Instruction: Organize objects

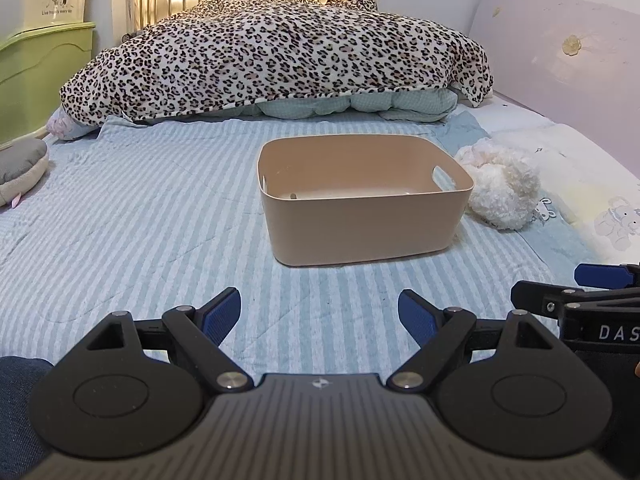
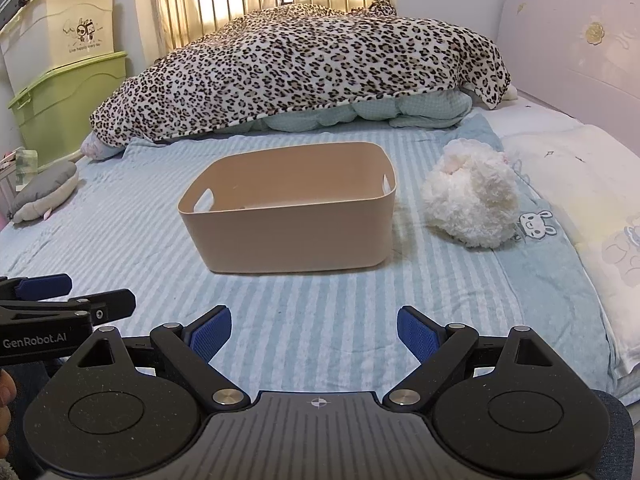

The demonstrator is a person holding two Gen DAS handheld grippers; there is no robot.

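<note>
Bin (image 1: 362, 216) sits mid-bed on the striped sheet (image 1: 140, 220), white fluffy plush toy (image 1: 502, 192) just beside it on the right. We've got the left gripper (image 1: 320, 316) and right gripper (image 2: 314, 334) low over the sheet, both with jaws spread apart, holding nothing.

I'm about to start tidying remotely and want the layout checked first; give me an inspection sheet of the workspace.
Surface: striped blue bedsheet, a soft bed, slightly wrinkled.
Job's things: tan bin upright mid-bed, nothing visible inside; white plush toy lying just right of it; grey plush at the left edge.
Clutter: leopard blanket heaped over a quilt at the far end; pillow on the right.
Grippers: left gripper and right gripper both open, empty, short of the bin.
Cables: nothing seen.
Surroundings: green storage box on the left, pink headboard on the right, metal bed rail behind.
</note>
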